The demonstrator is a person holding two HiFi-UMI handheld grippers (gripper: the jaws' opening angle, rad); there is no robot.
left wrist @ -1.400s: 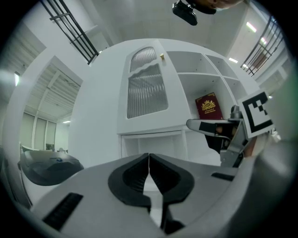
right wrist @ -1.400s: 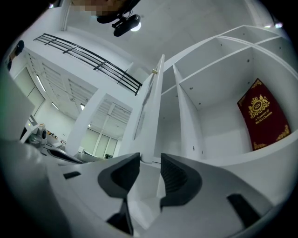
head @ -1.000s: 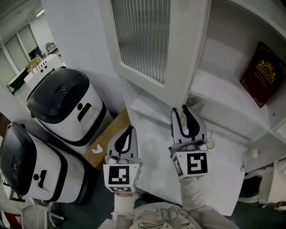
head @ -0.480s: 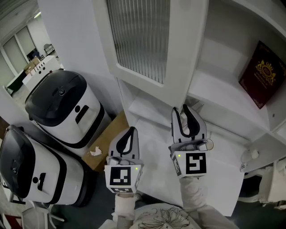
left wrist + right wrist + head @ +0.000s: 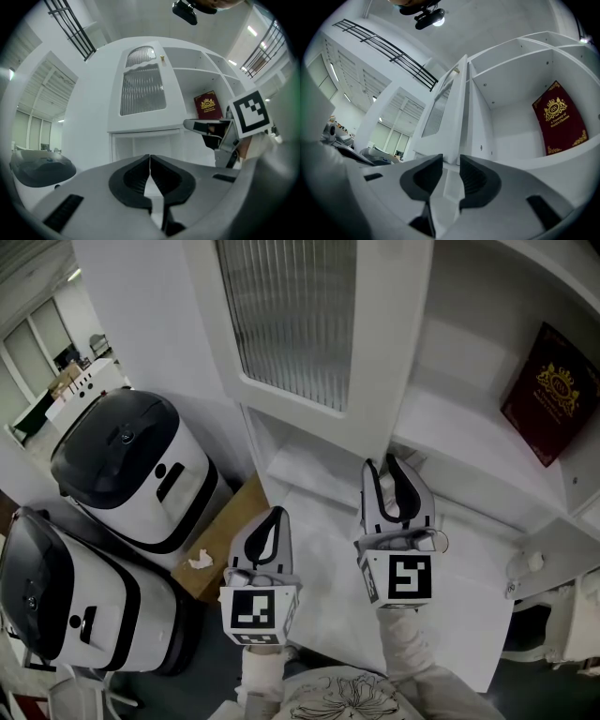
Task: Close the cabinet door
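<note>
The white cabinet door [image 5: 375, 343] with its ribbed glass panel [image 5: 291, 315] stands open, swung out from the shelves. My right gripper [image 5: 395, 463] is at the door's lower free corner, open, and the door's edge [image 5: 457, 117] rises just beyond the gap between its tips [image 5: 451, 161]. My left gripper [image 5: 272, 514] is lower and to the left, apart from the door and shut on nothing [image 5: 150, 159]. In the left gripper view the door [image 5: 143, 93] faces me, with the right gripper [image 5: 199, 125] beside it.
A dark red book [image 5: 548, 395] leans on the open shelf. Below the door is a white ledge [image 5: 469, 568]. Two white bins with black lids [image 5: 131, 460] [image 5: 56, 587] stand at the left, with a cardboard box [image 5: 230, 535] and crumpled paper [image 5: 200, 561] beside them.
My right gripper has edged forward toward the door's lower corner. The left gripper has stayed where it was.
</note>
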